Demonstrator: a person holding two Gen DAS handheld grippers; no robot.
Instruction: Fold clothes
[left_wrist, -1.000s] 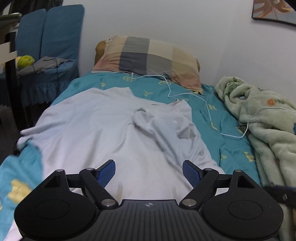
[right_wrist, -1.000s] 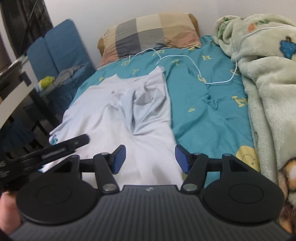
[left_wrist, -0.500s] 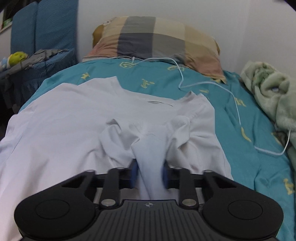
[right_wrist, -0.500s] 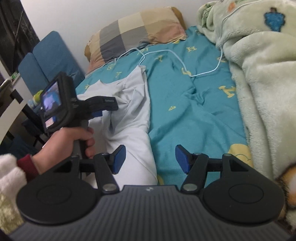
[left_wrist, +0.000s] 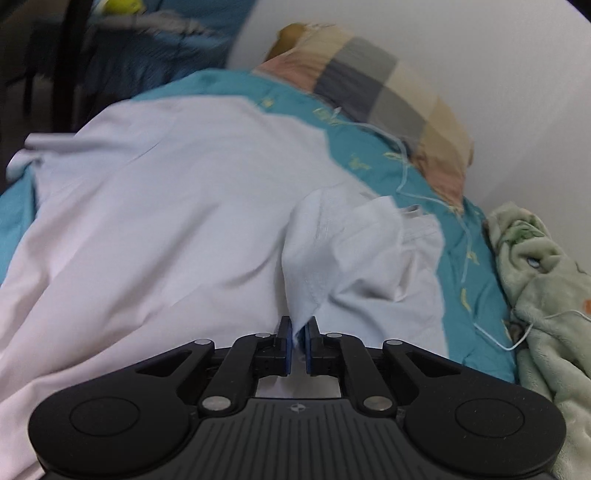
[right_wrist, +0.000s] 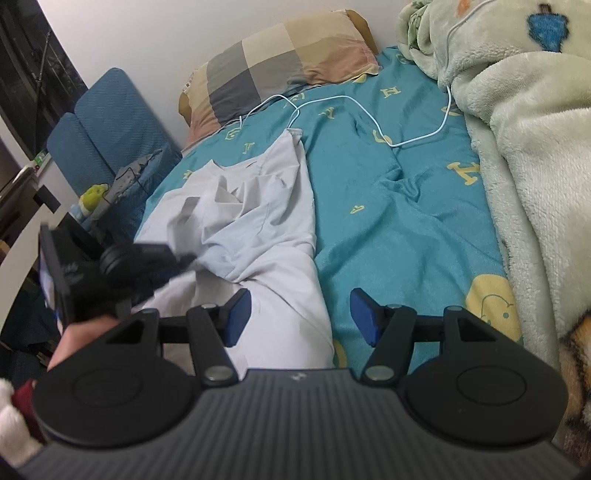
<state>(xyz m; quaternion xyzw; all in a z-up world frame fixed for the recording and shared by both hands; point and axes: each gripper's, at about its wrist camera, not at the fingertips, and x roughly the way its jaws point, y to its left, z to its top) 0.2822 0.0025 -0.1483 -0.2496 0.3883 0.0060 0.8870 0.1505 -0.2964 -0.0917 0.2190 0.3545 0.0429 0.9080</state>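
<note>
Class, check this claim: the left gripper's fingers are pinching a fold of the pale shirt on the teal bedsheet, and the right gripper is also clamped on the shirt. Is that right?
Not quite. The right gripper is open and grips nothing, as the right wrist view shows. The rest stands: the left gripper has a fold of the pale shirt between its closing fingers, on the teal bedsheet.

**Bedroom with a teal-sheeted bed**

A bed (right_wrist: 399, 206) in teal sheets stands against a white wall (left_wrist: 461, 66). A checked pillow (right_wrist: 288, 62) lies at its head, a fleece blanket (right_wrist: 535, 147) along one side, blue chairs (right_wrist: 107, 129) beside it.
</note>
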